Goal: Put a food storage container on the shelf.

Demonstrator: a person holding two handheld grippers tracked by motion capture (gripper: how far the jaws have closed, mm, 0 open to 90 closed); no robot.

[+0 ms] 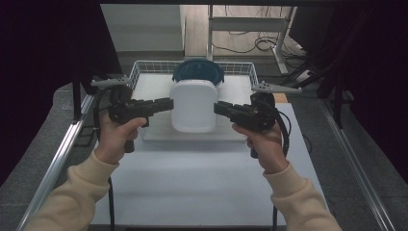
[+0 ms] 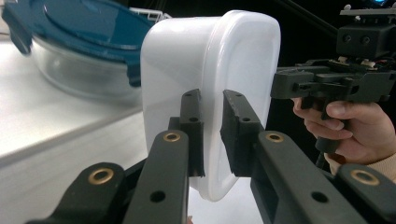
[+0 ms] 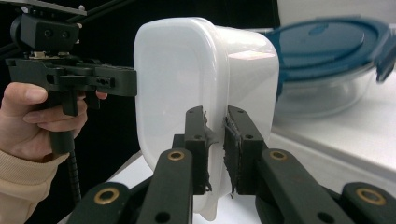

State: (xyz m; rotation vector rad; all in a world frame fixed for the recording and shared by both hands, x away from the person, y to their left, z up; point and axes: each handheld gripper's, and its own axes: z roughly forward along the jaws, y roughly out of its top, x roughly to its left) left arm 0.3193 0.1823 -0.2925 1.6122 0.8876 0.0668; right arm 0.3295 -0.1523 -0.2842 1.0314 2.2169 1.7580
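A white plastic container (image 1: pixel 194 106) hangs in the air above the table, turned on its side with its lid facing me. My left gripper (image 1: pixel 169 103) is shut on its left rim, and my right gripper (image 1: pixel 217 108) is shut on its right rim. In the left gripper view the jaws (image 2: pixel 211 95) pinch the rim of the container (image 2: pixel 187 60), with the right gripper (image 2: pixel 280 84) at the far edge. In the right gripper view the jaws (image 3: pixel 215 113) clamp the same rim of the container (image 3: pixel 177 70), and the left gripper (image 3: pixel 133 81) grips the opposite side.
A glass bowl with a blue clip lid (image 1: pixel 197 71) stands behind the container inside a white wire basket (image 1: pixel 139 67). The bowl (image 2: pixel 79 32) (image 3: pixel 327 51) rests on a white board. Metal rails (image 1: pixel 57 159) run along the white table (image 1: pixel 202 178).
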